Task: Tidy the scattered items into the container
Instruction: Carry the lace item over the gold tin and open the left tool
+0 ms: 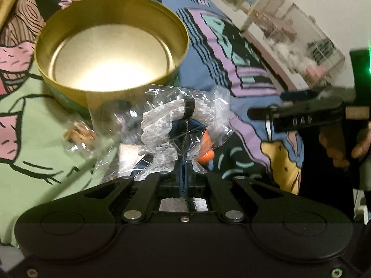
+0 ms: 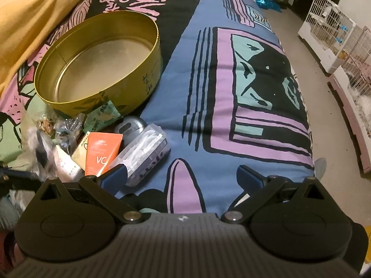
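While the left gripper is pinched shut on a clear plastic packet, the packet hangs at the 6 o'clock side of the round gold tin, just short of its near rim. Inside the packet sits a roll of white lace with a black band. The load appears very light and limp. The film is thin, crinkly and probably slippery, so the pinch should be kept on a gathered fold rather than on a single layer. Nothing in it looks fragile; expect it to sway and to catch on the tin's rim.

The right gripper stands wide, with nothing between its fingers, above the patterned bedspread. The remaining clutter lies at 7 o'clock from the tin: an orange sachet, a clear ribbed box, a grey rounded object and a green packet. The sachet is flat and best taken by an edge; the box looks stiff and suits a grip across its short sides.
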Available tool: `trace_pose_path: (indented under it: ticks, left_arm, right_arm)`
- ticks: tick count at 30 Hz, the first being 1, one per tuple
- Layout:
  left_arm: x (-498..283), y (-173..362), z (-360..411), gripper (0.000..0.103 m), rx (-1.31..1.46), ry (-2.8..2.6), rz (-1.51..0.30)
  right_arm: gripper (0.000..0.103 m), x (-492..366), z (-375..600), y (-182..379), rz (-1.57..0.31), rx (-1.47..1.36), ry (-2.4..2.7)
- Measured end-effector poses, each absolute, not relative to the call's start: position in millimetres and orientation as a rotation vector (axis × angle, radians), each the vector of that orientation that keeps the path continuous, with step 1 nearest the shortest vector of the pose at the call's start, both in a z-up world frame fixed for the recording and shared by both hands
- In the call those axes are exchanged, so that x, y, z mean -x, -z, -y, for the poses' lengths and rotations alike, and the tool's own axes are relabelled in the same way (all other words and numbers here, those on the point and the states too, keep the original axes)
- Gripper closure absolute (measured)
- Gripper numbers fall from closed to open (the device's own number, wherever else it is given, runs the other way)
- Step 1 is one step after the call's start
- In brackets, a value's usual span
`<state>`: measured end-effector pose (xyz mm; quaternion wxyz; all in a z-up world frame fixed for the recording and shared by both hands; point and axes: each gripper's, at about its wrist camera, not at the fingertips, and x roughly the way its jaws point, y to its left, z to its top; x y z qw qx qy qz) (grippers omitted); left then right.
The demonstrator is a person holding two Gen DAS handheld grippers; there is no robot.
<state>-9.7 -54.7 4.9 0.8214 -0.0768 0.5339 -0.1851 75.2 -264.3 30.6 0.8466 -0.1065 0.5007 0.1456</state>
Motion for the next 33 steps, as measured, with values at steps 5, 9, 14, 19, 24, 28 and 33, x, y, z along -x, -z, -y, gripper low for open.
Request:
trace_pose_path:
  ticks: [5,9,14,19,24,28,33]
  left_arm:
    - [8,-17,44,0.102,0.180,0.363,-1.088]
    - [6,-26,38,0.102,0.198,0.336,-1.054]
    - [-1,-40,31,0.102,0.206,0.297,-1.009]
    - [-9,-55,28,0.102,0.221,0.267,-0.954]
    - [-20,-67,23,0.102,0.250,0.240,-0.901]
    - [-30,-74,19,0.102,0.256,0.202,-0.875]
    - [-43,-76,18,0.102,0.254,0.172,-0.854]
  right_arm:
    - [0.000,-77,264,-29,-1.068,0.207,-0.327]
    - [0.000,-80,265,-27,-1.101,0.171,-0.349]
    - [0.000,-80,261,-23,-1.116,0.181,-0.376]
    - [0.000,-78,257,-21,-1.105,0.216,-0.393]
    - [0.000,-77,257,-18,-1.113,0.225,-0.411]
    - [0.000,-79,258,-17,-1.118,0.222,-0.416]
    - [0.000,-82,260,-17,-1.120,0.219,-0.423]
